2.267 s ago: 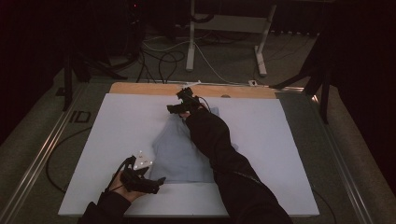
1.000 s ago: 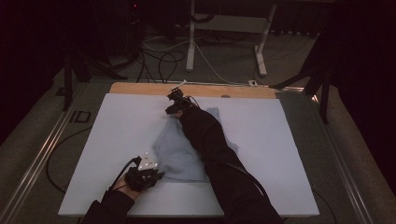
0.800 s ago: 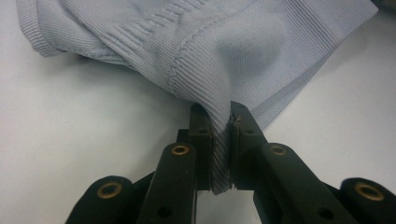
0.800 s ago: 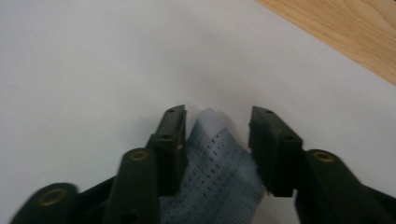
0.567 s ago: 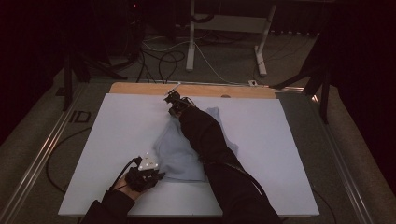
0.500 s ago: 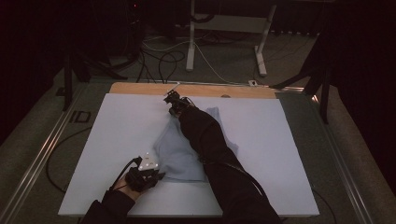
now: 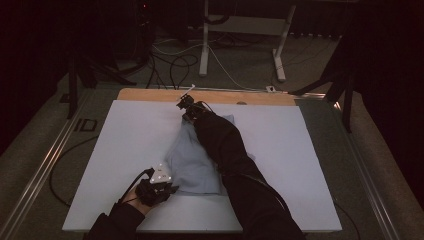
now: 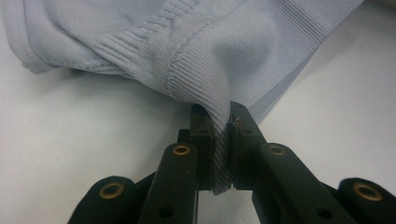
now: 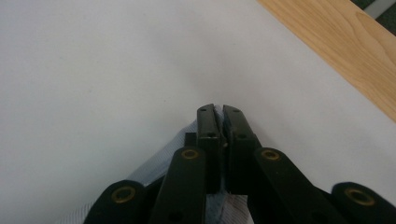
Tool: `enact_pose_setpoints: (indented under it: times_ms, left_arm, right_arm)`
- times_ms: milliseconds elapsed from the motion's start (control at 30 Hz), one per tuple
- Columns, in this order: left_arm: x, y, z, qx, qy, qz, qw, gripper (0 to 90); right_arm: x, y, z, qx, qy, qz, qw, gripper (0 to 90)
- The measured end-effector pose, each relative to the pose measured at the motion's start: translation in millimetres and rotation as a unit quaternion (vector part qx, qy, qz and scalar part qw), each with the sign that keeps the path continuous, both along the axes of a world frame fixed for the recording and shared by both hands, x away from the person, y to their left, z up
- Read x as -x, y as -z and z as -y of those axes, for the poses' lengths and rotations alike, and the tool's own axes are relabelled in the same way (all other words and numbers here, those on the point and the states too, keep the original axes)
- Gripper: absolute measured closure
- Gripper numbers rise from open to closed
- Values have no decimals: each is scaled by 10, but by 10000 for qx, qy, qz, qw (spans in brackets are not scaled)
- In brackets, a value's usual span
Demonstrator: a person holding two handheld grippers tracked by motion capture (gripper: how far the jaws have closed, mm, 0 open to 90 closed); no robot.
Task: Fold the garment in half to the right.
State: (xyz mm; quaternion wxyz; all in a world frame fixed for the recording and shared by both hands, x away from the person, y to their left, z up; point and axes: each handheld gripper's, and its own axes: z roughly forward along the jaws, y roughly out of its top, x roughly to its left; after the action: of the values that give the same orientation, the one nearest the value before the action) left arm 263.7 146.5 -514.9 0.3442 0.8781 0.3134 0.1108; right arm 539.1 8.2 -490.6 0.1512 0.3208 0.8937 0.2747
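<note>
Readable text: none that I can make out — no words, brands or numbers.
Cloth [image 8: 196, 51]: ribbed weave and seams, no tag or print facing me.
Worktop [image 7: 125, 145]: plain white sheet, wood strip behind — unmarked.
My tongs: black, brass rivets, no lettering.

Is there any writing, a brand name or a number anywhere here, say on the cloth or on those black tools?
None can be read.
The pale blue cloth bears ribbing and seams, no label.
The left hand-held gripper and the right hand-held gripper carry brass rivets, no lettering.
The white table is unmarked.
</note>
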Motion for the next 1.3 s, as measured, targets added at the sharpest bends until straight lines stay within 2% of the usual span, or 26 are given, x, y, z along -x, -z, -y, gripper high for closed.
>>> enact_pose_setpoints:
  times_ms: [67,267,333,567,667,767,867,900,1067,1100,1133,1267,1300]
  left_arm:
    - [-1,-21,3,31,4,34,10000,837]
    - [-24,-89,15,28,266,117,9996,837]
    - [-34,-107,20,86,377,176,9991,836]
    - [-78,-186,70,25,719,366,9967,836]
    - [-103,-223,86,-44,826,380,9959,835]
    - [-135,-262,96,-152,903,304,9953,835]
    - [-143,-293,102,-155,971,312,9947,835]
    - [-147,-324,119,-194,1084,341,9933,835]
    - [-152,-404,202,-263,1305,397,9903,835]
    - [-152,-404,202,-263,1305,397,9903,835]
    - [-152,-436,243,-328,1405,450,9885,835]
    - [-159,-498,313,-426,1572,512,9853,835]
    - [-162,-512,329,-449,1574,521,9851,835]
  right_arm:
    - [7,-33,26,-56,-22,-11,10000,872]
    - [52,-136,87,-132,-258,34,9996,872]
    - [66,-170,111,-126,-316,50,9994,872]
    - [74,-292,244,-255,-379,100,9989,872]
    - [80,-329,298,-303,-380,84,9988,872]
    - [79,-356,349,-297,-439,105,9985,872]
    - [71,-375,396,-345,-467,102,9983,872]
    - [70,-385,415,-382,-495,120,9980,872]
    - [64,-438,525,-475,-473,200,9975,872]
    - [64,-438,525,-475,-473,200,9975,872]
    - [66,-441,537,-504,-461,213,9974,872]
    - [77,-489,640,-580,-526,278,9965,872]
    - [82,-503,659,-603,-513,272,9965,872]
